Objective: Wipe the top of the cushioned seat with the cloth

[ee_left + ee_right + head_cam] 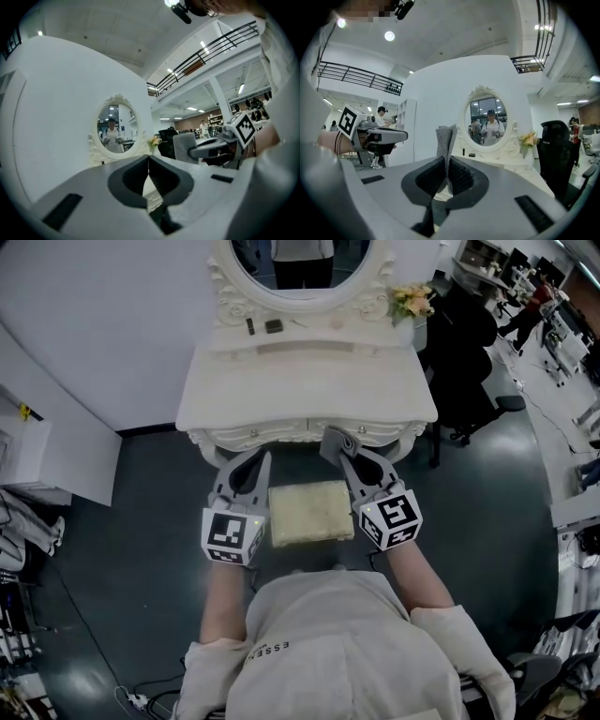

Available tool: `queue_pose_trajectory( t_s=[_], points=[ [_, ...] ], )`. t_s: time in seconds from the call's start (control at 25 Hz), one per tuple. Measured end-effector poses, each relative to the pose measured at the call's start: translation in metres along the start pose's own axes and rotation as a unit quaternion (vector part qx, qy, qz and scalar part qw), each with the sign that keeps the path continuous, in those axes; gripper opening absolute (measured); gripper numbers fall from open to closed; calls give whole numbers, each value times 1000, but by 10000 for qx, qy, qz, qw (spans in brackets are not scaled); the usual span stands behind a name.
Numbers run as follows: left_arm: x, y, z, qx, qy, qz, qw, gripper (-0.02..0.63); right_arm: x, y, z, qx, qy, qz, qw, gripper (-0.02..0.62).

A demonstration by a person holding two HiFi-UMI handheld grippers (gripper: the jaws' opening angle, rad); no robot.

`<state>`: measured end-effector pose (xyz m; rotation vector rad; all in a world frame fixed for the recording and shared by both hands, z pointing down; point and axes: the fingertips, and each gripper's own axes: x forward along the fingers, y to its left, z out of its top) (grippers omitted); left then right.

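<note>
The cushioned seat (310,512) is a pale cream square pad, low in front of the white dressing table (307,390). My right gripper (339,448) hovers over the seat's far right corner, shut on a small grey cloth (334,439). In the right gripper view the cloth (446,139) sticks up from between the closed jaws of that gripper (447,160). My left gripper (262,459) is held over the seat's far left corner; in its own view the left gripper (148,158) is shut on nothing. That view also shows the right gripper (220,143) and its cloth (184,146).
An oval mirror (300,268) with an ornate frame stands on the table, with flowers (411,302) at its right end. A black office chair (469,343) stands right of the table. A white cabinet (42,456) is at the left. Dark floor surrounds the seat.
</note>
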<state>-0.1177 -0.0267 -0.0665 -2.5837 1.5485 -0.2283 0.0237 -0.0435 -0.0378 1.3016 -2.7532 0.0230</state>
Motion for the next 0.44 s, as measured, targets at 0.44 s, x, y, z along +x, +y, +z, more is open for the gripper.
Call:
queue_pose_trajectory(
  t_s=[0.44],
  points=[
    [1, 0, -4, 116, 76, -32, 9999, 3, 11, 1, -2, 31, -11, 69, 10000, 26]
  ],
)
